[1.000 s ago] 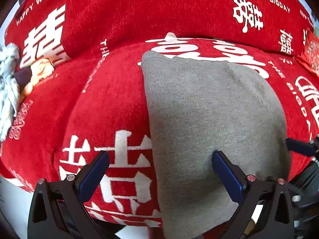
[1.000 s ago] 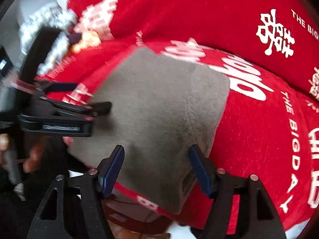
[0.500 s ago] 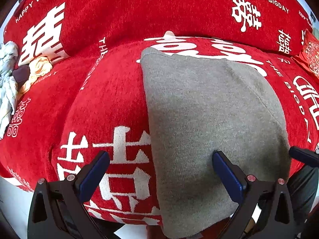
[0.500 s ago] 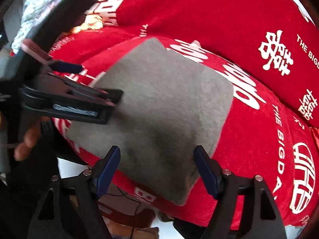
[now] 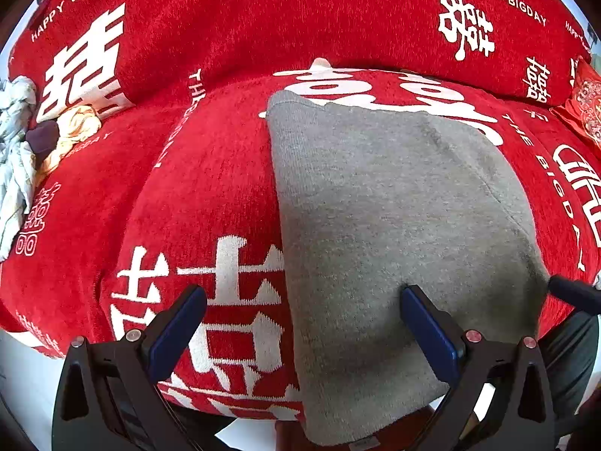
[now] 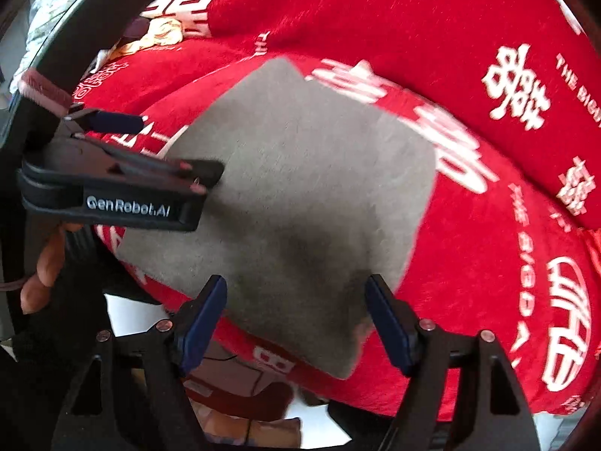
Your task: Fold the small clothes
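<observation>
A folded grey knit garment [image 5: 394,233] lies flat on a red sofa cover with white lettering [image 5: 195,188]. It also shows in the right wrist view [image 6: 300,195]. My left gripper [image 5: 304,323] is open and empty; its right finger sits over the garment's near part and its left finger over the red cover. My right gripper [image 6: 296,319] is open and empty, hovering over the garment's near edge. The left gripper also shows from the side in the right wrist view [image 6: 161,154].
A pile of crumpled pale clothes [image 5: 22,143] lies at the far left of the sofa. The sofa backrest [image 5: 300,15] rises behind the garment. A red cushion [image 5: 586,101] sits at the far right. The sofa's front edge and floor [image 6: 240,383] are just below the grippers.
The right gripper has pulled back and shifted right along the garment's near edge. The left gripper has stayed nearly still. The garment has not moved.
</observation>
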The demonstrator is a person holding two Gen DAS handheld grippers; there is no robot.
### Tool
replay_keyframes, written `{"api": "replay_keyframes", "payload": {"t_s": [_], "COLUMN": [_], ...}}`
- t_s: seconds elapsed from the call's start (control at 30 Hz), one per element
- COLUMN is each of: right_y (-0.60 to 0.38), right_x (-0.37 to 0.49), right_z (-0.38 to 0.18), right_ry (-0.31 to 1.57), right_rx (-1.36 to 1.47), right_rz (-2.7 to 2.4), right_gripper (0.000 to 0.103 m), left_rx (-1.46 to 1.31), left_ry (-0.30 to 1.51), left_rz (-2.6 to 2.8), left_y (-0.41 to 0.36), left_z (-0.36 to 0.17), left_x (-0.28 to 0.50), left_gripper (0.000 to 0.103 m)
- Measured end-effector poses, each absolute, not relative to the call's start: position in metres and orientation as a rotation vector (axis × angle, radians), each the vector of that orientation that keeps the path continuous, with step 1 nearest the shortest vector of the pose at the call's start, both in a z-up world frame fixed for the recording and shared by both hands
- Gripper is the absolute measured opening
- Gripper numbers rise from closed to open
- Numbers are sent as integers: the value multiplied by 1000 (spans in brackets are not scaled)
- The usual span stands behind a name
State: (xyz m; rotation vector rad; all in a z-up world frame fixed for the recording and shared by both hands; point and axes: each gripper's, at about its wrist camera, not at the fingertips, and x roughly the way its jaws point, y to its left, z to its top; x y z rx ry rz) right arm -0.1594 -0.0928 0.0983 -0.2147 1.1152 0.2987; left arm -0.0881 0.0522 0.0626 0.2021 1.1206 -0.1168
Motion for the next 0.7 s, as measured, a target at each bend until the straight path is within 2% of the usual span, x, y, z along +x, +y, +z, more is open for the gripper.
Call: {"api": "replay_keyframes", "payload": {"t_s": [0.7], "right_y": [-111], "right_x": [-144], "right_z": [98], "right_ry": [1187], "right_rx": [-190], "right_rz": [212], "right_gripper": [79], "left_rx": [112], "left_ry": [1131], "left_rz": [-151], "left_y": [45], "left_z": [79], "left_x": [-106], "left_gripper": [103]}}
